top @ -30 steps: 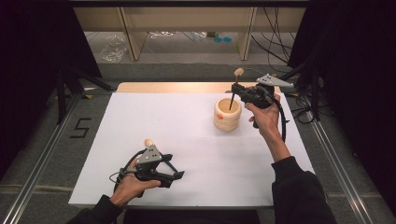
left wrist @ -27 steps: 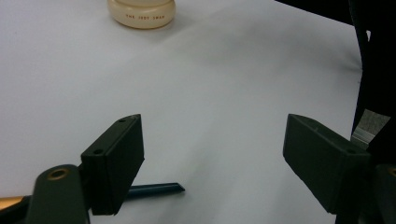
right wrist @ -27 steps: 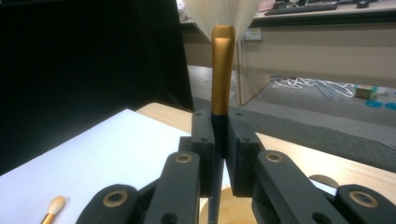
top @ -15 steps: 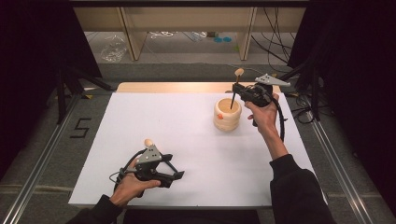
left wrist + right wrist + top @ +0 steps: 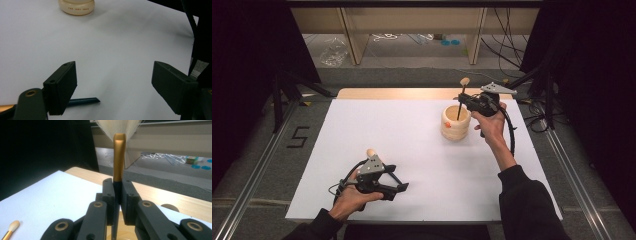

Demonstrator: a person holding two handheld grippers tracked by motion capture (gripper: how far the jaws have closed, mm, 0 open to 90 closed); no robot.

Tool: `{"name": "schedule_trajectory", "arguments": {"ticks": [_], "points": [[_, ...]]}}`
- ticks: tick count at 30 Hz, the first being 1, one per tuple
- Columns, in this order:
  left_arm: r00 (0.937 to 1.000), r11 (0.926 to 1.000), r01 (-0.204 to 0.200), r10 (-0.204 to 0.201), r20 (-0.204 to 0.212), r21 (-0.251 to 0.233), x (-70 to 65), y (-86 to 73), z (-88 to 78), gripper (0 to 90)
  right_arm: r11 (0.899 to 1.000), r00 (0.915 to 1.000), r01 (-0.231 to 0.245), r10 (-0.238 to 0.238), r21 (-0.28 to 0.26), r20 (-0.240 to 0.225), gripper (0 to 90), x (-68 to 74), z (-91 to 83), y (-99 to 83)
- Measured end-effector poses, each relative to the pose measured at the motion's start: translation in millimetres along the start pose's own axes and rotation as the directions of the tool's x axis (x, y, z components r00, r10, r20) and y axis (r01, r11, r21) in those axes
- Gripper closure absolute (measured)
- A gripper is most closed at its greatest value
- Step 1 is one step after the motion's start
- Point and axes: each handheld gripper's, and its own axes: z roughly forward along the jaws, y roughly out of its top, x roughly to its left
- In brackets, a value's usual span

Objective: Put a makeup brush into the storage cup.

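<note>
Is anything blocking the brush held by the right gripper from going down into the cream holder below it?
Nothing visible does. The right gripper is shut on the brush, which stands upright with its lower end at the open mouth of the cream holder. The left gripper sits far off, open.

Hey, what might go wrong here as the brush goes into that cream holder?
The right gripper pinches the brush by its thin handle, bristles up; it might pivot or slip. The handle tip could catch the rim of the holder and tip it. The left gripper rests open beside a second brush, which might get nudged.
</note>
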Motion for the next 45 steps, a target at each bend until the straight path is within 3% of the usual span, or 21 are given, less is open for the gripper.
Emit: {"name": "schedule_trajectory", "arguments": {"ticks": [10,12,24,26,28,31,32,34,35,40,43,45], "points": [[1.0,1.0,-0.001,0.001,-0.008,0.003,0.4,1.0,1.0,20.2,1.0,0.9999,-0.015,0.015,0.019,-0.004,83.0,-2.4,7.9,-12.2],[0.9997,0.9998,0.021,-0.021,-0.007,0.005,-1.3,0.5,2.0,20.2,1.0,0.9999,-0.011,0.011,0.022,-0.008,83.0,-2.8,9.6,-14.3],[1.0,0.9999,0.001,-0.001,-0.001,0.01,0.7,1.9,3.3,20.2,0.998,0.9997,-0.019,0.019,0.057,-0.013,83.0,-1.9,14.2,-23.7],[1.0,0.9999,0.007,-0.007,-0.001,0.01,0.8,1.9,3.5,20.2,0.999,0.9998,-0.006,0.007,0.041,-0.017,82.9,-4.0,15.5,-25.9],[1.0,0.9999,0.007,-0.007,-0.001,0.009,1.1,1.9,3.4,20.2,0.998,0.9991,-0.03,0.031,0.053,-0.028,82.7,-3.7,15.2,-26.9],[0.9999,0.9999,0.01,-0.01,0.001,-0.001,1.3,1.8,4.3,20.2,0.997,0.9995,-0.025,0.026,0.067,-0.016,82.3,-3.5,15.1,-28.6],[1.0,0.9999,0.008,-0.008,-0.001,0.006,1.3,2.2,4.1,20.2,0.998,0.9997,-0.015,0.016,0.061,-0.018,81.0,-4.0,15.4,-29.3],[0.9998,0.9998,0.016,-0.017,0.007,0.01,1.0,2.3,4.3,20.2,0.996,0.999,-0.041,0.042,0.075,-0.017,71.0,-2.3,15.5,-30.2],[0.9998,0.9998,0.018,-0.018,0.008,0.011,0.8,2.3,4.4,20.2,0.995,0.9986,-0.052,0.052,0.082,0.008,63.4,-1.4,15.1,-30.2],[1.0,1.0,0.003,-0.003,0.001,0.006,1.6,2.7,4.0,20.2,0.992,0.996,-0.07,0.064,0.104,0.062,42.9,4.1,10.1,-27.0],[1.0,1.0,0.004,-0.004,-0.001,0.005,1.5,2.4,2.8,20.2,0.993,0.9949,-0.06,0.052,0.098,0.087,37.3,6.4,6.5,-26.1],[0.9995,0.9995,0.03,-0.03,-0.004,-0.003,0.4,2.3,2.2,20.2,0.994,0.9939,-0.048,0.037,0.102,0.104,32.8,7.7,4.2,-25.9]]}}
